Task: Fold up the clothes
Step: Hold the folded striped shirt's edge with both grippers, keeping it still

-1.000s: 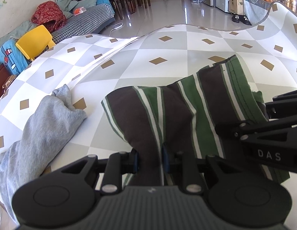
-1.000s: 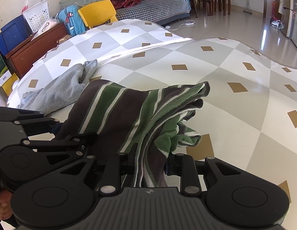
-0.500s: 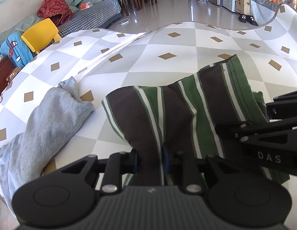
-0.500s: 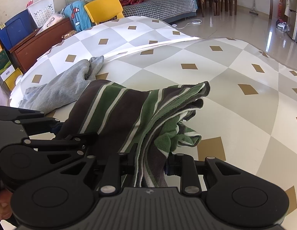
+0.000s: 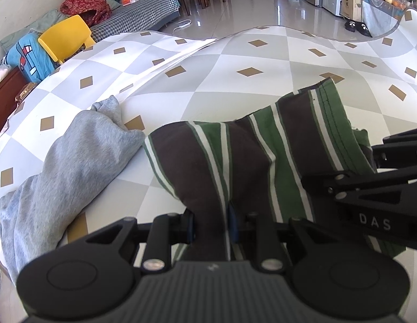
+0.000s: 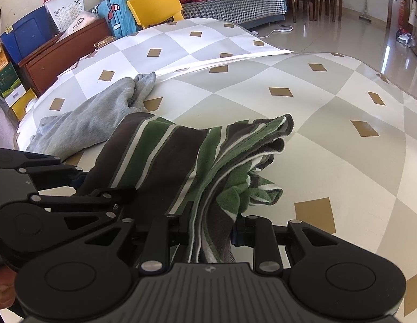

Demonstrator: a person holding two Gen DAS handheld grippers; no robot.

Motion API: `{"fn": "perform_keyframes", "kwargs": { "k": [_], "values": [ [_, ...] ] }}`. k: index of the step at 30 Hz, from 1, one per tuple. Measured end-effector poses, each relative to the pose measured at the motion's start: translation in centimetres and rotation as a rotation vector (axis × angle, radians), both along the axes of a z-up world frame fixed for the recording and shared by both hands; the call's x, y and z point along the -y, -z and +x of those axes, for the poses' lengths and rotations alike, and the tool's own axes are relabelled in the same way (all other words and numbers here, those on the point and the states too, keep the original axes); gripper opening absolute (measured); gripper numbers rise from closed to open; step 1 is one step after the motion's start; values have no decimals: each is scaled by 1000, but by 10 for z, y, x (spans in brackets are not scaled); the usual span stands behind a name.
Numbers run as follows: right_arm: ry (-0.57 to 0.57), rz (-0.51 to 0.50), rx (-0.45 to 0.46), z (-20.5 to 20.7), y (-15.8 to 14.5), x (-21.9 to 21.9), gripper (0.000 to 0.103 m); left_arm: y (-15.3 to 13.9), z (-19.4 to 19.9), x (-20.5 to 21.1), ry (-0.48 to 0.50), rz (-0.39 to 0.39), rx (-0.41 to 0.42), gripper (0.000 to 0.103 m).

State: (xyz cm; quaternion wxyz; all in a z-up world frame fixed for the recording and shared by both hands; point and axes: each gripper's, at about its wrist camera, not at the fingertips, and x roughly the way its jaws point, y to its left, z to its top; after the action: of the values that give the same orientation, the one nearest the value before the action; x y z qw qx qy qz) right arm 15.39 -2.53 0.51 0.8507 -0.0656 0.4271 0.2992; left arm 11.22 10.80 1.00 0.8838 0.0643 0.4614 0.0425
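Your left gripper [image 5: 211, 224] has its jaws clamped on a bunched fold of the brown, green and white striped cotton garment [image 5: 251, 156]. Your right gripper [image 6: 212, 232] pinches its stacked layered edge. The garment lies mid-frame on the grey-and-white checked tablecloth [image 5: 235, 94], touching the crumpled light-grey sweatshirt [image 5: 74, 156] at left.

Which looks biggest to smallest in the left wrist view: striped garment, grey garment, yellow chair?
1. striped garment, clamped in the left gripper
2. grey garment, close in apparent size to the striped one, so that order is unsure
3. yellow chair, far off, so it only looks small
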Motion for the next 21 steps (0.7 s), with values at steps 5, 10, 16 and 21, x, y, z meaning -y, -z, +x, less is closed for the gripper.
{"fn": "perform_keyframes", "kwargs": {
  "k": [5, 10, 16, 21],
  "values": [
    [-7, -1, -2, 2, 1, -4, 25, 1, -1, -3, -8, 4, -2, 22],
    [-6, -8, -7, 3, 3, -5, 25, 4, -2, -4, -15, 7, -9, 23],
    [-2, -18, -9, 4, 5, -7, 25, 6, -2, -4, -17, 10, -11, 23],
    [12, -31, -12, 6, 8, -6, 28, 10, 0, -6, -22, 13, -23, 29]
  ]
}}
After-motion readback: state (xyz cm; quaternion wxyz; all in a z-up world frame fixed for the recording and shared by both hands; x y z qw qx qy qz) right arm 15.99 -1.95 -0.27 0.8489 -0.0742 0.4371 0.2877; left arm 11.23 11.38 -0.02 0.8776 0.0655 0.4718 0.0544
